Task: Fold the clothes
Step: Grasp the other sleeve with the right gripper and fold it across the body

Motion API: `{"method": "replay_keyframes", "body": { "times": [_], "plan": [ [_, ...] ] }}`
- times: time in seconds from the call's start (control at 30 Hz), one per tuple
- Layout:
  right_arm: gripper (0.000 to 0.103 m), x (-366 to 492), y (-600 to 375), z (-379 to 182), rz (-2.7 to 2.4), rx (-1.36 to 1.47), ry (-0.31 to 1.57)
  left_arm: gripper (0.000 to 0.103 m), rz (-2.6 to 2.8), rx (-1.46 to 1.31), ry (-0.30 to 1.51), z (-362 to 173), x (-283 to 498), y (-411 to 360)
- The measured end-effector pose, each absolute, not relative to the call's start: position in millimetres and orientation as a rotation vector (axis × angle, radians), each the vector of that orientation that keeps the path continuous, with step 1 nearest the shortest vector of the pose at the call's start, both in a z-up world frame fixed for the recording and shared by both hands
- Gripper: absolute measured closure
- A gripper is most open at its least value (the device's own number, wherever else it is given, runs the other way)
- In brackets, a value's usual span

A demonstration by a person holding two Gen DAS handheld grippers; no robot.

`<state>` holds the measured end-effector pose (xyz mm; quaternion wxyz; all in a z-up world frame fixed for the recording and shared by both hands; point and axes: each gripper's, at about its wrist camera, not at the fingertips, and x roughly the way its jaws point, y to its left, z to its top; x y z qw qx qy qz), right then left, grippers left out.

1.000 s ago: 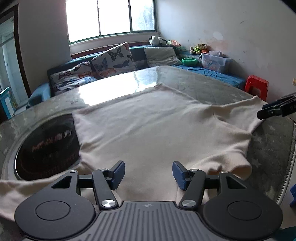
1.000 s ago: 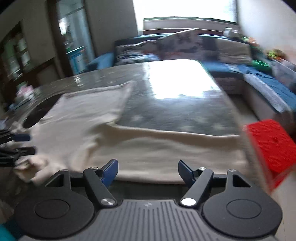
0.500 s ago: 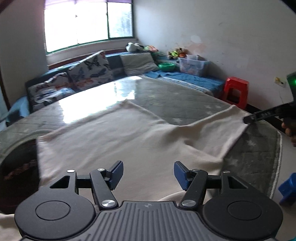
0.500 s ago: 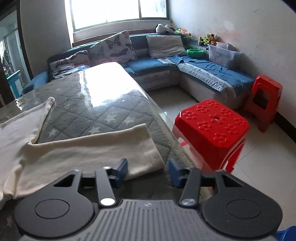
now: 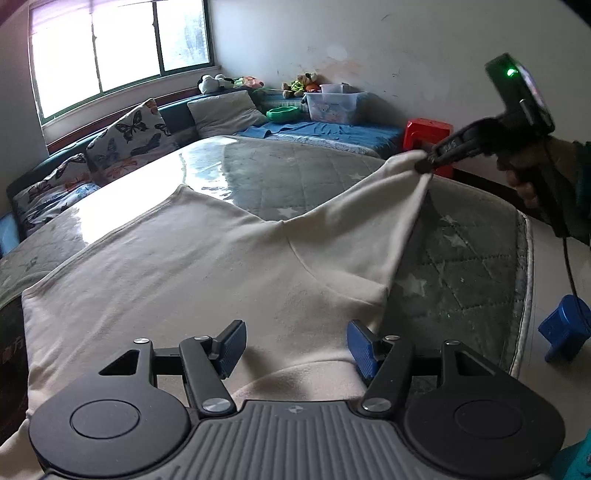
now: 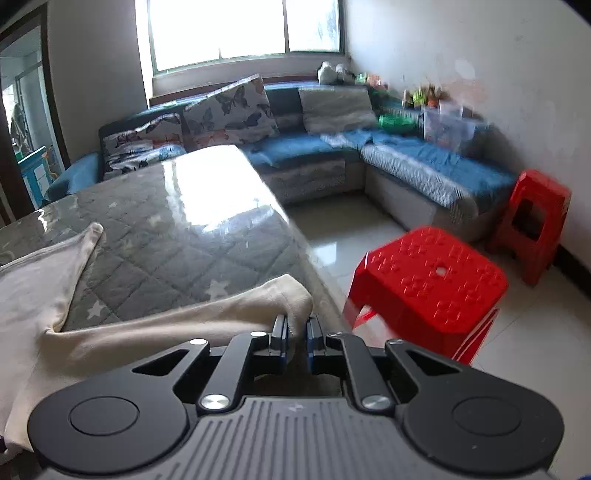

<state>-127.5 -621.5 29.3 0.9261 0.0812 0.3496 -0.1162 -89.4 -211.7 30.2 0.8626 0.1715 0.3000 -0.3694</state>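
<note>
Your right claw (image 6: 295,330) pinched the cream shirt's (image 5: 192,266) sleeve end (image 6: 291,299), hiding the cuff; your left claw (image 5: 293,345) gaped open above the shirt, whose near hem was cut off.

bright window (image 6: 240,29) backlight, glare on table (image 6: 207,192), fisheye warping, blurred right edge
</note>
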Motion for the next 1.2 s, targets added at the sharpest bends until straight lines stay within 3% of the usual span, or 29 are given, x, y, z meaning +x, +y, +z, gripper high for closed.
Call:
{"method": "replay_keyframes", "body": {
  "times": [0.27,0.5,0.7,0.8,0.93,1.2],
  "plan": [
    [0.094,-131.8,-627.8,31.9,-0.219,0.206,0.693,0.039,-0.811,0.339,0.604,37.0,-88.7,-220.5],
    [0.095,-139.5,-606.2,79.7,-0.110,0.171,0.607,0.039,-0.868,0.339,0.618,27.9,-92.5,-234.4],
    [0.095,-144.8,-553.8,140.0,0.104,0.096,0.533,0.024,-0.822,0.280,0.596,37.8,-92.7,-212.3],
    [0.095,-139.1,-520.2,152.7,0.206,0.050,0.526,0.009,-0.761,0.238,0.585,45.0,-91.2,-188.7],
    [0.095,-126.3,-461.6,162.5,0.365,-0.027,0.533,0.000,-0.681,0.204,0.579,49.6,-92.3,-156.3],
    [0.095,-104.9,-363.7,126.5,0.586,-0.118,0.649,0.000,-0.530,0.116,0.607,46.6,-95.1,-94.3]
  ]
}}
